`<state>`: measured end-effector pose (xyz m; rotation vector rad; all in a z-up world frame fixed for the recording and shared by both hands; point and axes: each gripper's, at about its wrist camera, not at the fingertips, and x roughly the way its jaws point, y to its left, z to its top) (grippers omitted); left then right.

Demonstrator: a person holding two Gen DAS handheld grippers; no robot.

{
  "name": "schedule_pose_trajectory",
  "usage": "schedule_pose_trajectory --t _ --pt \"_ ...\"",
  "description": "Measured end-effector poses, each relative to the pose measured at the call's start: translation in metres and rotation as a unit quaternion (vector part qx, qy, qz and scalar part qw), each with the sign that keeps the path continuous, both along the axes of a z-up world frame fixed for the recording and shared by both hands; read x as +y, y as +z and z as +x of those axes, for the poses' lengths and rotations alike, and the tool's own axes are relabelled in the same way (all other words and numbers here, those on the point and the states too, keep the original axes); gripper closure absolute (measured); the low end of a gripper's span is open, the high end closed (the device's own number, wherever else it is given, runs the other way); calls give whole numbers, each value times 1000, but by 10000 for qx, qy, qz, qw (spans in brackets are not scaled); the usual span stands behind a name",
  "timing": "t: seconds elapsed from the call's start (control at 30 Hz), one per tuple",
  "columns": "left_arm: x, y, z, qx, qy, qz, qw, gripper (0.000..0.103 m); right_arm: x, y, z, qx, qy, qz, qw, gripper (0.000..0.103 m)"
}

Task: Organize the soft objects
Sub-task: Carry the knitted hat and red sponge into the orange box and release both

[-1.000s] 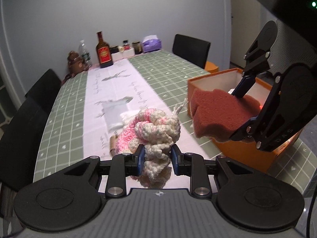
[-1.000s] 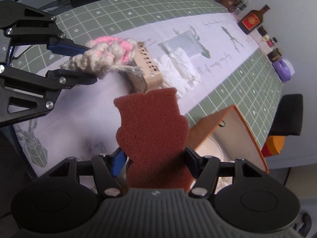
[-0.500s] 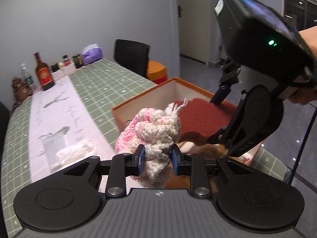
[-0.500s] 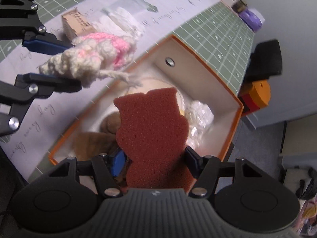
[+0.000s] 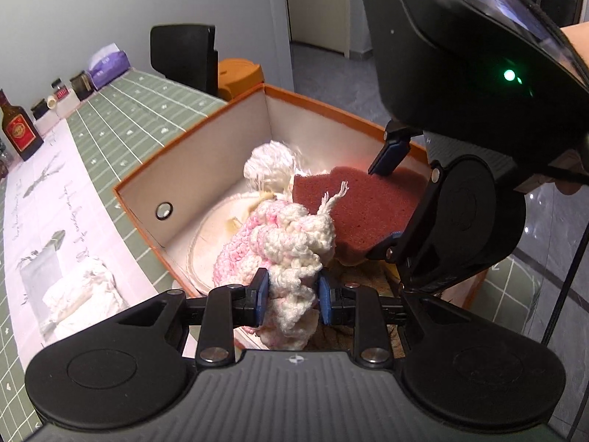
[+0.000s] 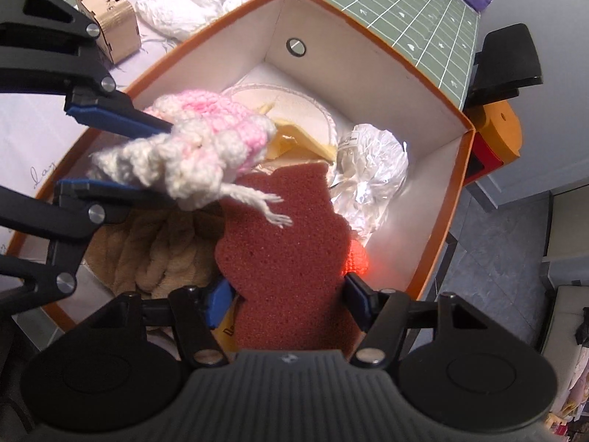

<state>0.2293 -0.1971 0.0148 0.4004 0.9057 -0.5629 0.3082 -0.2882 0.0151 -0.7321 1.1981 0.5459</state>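
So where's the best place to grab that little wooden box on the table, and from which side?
Take the wooden box from above, tool fingers across its flat side walls. It stands upright on the table, clear of the orange box.

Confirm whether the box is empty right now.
No: the orange box already holds a foil-wrapped bundle, a beige knit and more.

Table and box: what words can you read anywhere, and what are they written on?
"day" (possibly "Lay"): cursive on the white table runner, at the left edge of the right wrist view.
The other cursive lines on the runner: too distorted to read.
Red label on the bottle: too blurred.
Label on the silver packet: too small.
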Motion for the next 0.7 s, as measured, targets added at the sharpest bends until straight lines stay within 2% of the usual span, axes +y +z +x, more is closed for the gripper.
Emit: schedule_pose_trajectory --t 0.3,0.5,0.57,0.7 --pt "-4 -16 10 254 42 127 9996 68 2 -16 2 15 133 -94 9999 36" --pt "1 -6 3 133 -10 1 9999 53 5 -9 -5 -99 197 -229 9995 33" --pt "4 1 -2 44 -43 -79 9999 42 5 -3 -7 -155 197 -240 9994 31" --pt "13 16 -12 -175 -31 -248 9995 40 9 13 -15 -304 208 -266 9990 24"
